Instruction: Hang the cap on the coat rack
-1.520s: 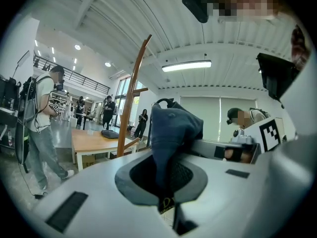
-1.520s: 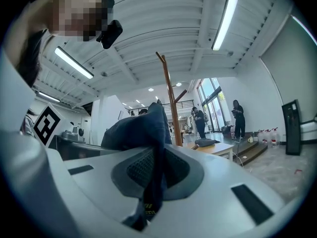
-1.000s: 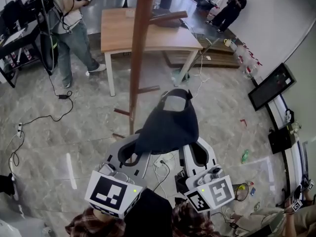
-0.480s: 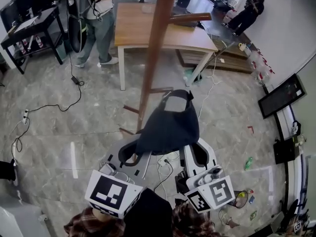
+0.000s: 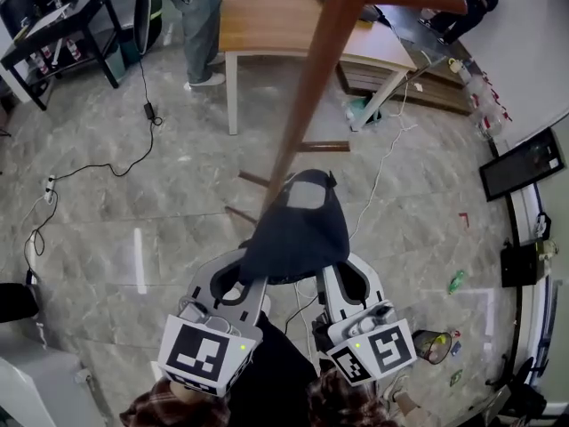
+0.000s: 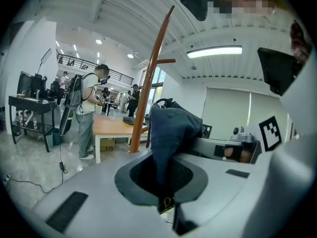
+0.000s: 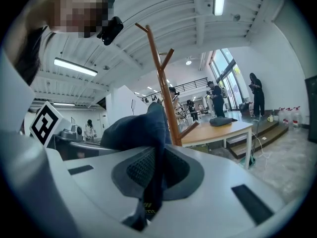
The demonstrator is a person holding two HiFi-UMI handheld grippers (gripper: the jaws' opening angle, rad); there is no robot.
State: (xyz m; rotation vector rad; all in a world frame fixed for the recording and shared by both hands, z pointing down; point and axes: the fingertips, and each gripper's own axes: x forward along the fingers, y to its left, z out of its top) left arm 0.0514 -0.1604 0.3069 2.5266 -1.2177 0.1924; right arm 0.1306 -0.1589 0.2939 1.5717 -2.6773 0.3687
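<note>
Both sides clamped: left gripper (image 5: 238, 278) and right gripper (image 5: 345, 278) each pinch a fold of the cap (image 5: 298, 225) at its lower edge. Cap sits mid-frame, just beside the coat rack (image 5: 320, 69) pole, not yet on a peg. Prob. light, soft, floppy fabric, so edge hold w/ crown free seems best. No containers seen.

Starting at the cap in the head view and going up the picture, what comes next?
cap → coat rack → wooden table
</note>
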